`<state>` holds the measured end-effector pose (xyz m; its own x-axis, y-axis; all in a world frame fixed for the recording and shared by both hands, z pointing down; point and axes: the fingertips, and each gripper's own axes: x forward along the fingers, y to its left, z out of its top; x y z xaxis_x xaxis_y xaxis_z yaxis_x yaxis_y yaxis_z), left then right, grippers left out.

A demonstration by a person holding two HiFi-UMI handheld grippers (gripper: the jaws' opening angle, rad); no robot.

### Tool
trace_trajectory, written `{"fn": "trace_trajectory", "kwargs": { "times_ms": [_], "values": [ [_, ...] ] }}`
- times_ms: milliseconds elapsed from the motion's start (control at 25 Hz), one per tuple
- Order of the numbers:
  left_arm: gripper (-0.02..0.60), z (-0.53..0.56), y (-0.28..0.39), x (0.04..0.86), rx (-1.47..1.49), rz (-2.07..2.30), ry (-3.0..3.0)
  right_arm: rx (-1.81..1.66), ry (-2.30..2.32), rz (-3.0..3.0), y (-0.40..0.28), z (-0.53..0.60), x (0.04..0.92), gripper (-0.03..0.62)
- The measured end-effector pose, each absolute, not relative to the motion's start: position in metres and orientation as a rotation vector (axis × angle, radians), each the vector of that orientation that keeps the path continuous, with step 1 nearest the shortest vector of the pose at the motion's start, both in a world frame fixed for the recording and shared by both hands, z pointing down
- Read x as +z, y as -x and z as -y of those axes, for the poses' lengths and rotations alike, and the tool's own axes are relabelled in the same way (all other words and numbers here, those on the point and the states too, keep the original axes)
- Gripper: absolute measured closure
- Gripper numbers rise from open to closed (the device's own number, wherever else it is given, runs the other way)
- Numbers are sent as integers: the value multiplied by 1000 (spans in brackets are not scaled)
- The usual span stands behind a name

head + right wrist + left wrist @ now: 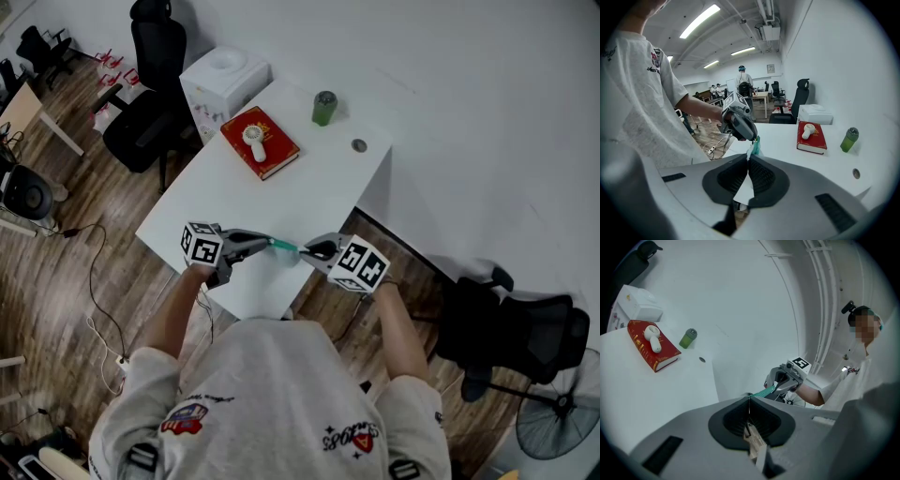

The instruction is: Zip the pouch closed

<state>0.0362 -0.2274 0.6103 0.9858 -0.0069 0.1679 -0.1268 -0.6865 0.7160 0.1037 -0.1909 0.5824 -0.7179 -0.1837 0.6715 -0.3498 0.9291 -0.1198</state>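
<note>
A small teal pouch (284, 247) is stretched in the air between my two grippers, over the near edge of the white table (234, 192). My left gripper (265, 244) is shut on its left end, my right gripper (307, 251) on its right end. In the left gripper view the pouch (764, 391) runs as a narrow teal strip from my closed left gripper (749, 395) across to the right gripper (777, 386). In the right gripper view the pouch (755, 146) stands just past my closed right gripper (750, 158), with the left gripper (746, 136) clamped on its far end. The zipper pull is too small to make out.
A red book (260, 142) with a small white fan on it lies on the table's far half. Beyond it are a green bottle (323, 108) and a round cable hole (359, 145). Office chairs (150, 84), a white water dispenser (220, 84) and floor cables surround the table.
</note>
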Motion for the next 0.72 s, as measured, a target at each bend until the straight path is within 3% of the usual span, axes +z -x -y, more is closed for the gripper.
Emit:
{"fn": "trace_trajectory", "kwargs": {
  "times_ms": [720],
  "values": [
    [575, 242, 17, 648, 270, 283, -2290, 342, -398, 2370, -112, 192, 589, 582]
  ]
}}
